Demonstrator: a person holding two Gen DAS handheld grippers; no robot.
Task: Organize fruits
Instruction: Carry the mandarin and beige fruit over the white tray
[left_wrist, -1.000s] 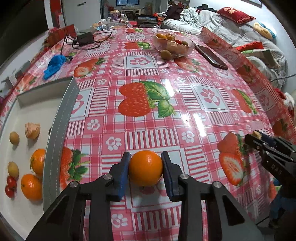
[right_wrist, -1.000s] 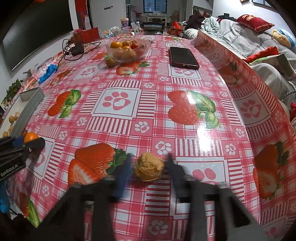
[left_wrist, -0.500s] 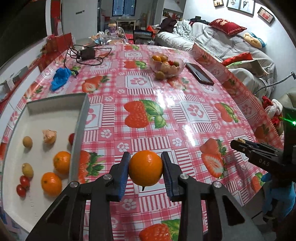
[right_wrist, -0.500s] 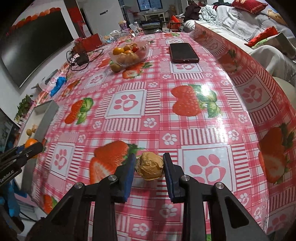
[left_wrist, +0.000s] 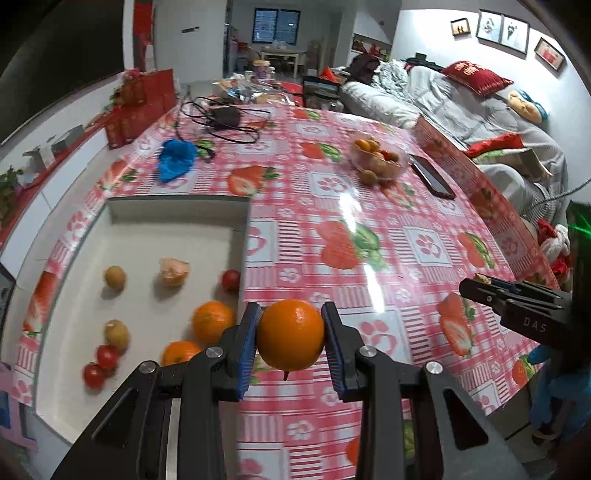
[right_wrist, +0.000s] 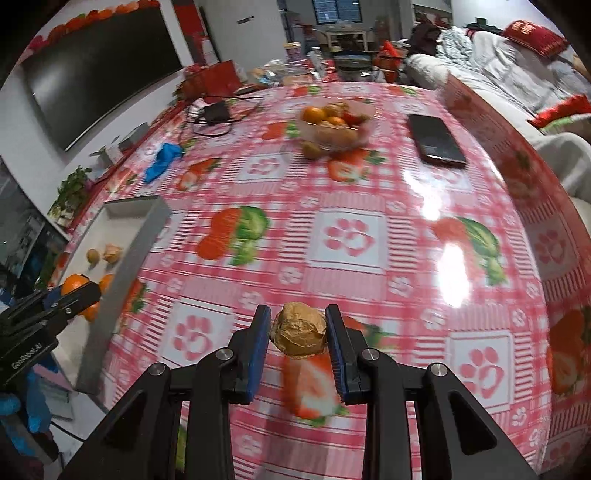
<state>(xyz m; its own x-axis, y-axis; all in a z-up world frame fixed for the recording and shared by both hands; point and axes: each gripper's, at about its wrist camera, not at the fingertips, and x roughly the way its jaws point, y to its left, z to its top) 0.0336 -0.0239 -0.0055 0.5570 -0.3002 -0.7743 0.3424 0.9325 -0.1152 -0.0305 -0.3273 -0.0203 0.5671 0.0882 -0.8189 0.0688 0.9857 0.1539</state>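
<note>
My left gripper (left_wrist: 290, 336) is shut on an orange (left_wrist: 290, 334) and holds it above the table, just right of the white tray (left_wrist: 243, 236). The tray holds two oranges (left_wrist: 212, 321), several cherry tomatoes (left_wrist: 107, 356), small brown fruits (left_wrist: 115, 277) and a papery husk fruit (left_wrist: 174, 271). My right gripper (right_wrist: 298, 334) is shut on a tan husk-covered fruit (right_wrist: 299, 334), lifted above the tablecloth. The left gripper also shows at the left of the right wrist view (right_wrist: 79, 293). The right gripper shows at the right of the left wrist view (left_wrist: 480, 284).
A clear bowl of fruit (right_wrist: 334, 125) stands at the far side, with one brown fruit (right_wrist: 310, 149) beside it. A black phone (right_wrist: 436, 140) lies right of it. A blue cloth (left_wrist: 175, 158) and a black charger with cables (left_wrist: 223, 118) lie at the far left.
Both grippers have risen higher above the table with their fruits. The left gripper has moved left towards the tray, so more of the tray shows.
</note>
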